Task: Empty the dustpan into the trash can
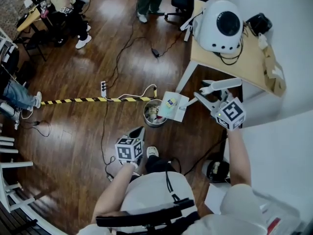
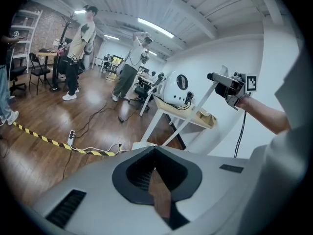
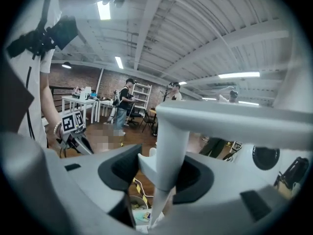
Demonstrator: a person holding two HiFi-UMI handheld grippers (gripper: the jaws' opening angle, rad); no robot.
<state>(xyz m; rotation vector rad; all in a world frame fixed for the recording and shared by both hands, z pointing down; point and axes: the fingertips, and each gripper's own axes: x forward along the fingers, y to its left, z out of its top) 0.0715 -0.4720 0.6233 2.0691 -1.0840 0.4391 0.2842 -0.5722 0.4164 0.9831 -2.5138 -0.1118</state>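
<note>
My right gripper (image 1: 203, 99) is shut on the white handle (image 3: 166, 151) of the dustpan (image 1: 172, 105). The pan hangs tilted over the right rim of the round metal trash can (image 1: 147, 112), with small bits of litter on its blade. In the right gripper view the handle runs down between the jaws to the pan (image 3: 142, 217), with the can (image 3: 137, 201) beneath. My left gripper (image 1: 141, 129) hovers just in front of the can, jaws together and nothing in them. The left gripper view shows only floor past its tips (image 2: 155, 152), with the right gripper (image 2: 230, 87) up at the right.
A wooden table (image 1: 247, 65) with a white domed device (image 1: 220, 23) stands right of the can, against a white wall. Yellow-black tape (image 1: 93, 100), a power strip (image 1: 103, 88) and cables cross the floor. People and chairs stand farther back. A dark round object (image 1: 215, 170) lies near my right side.
</note>
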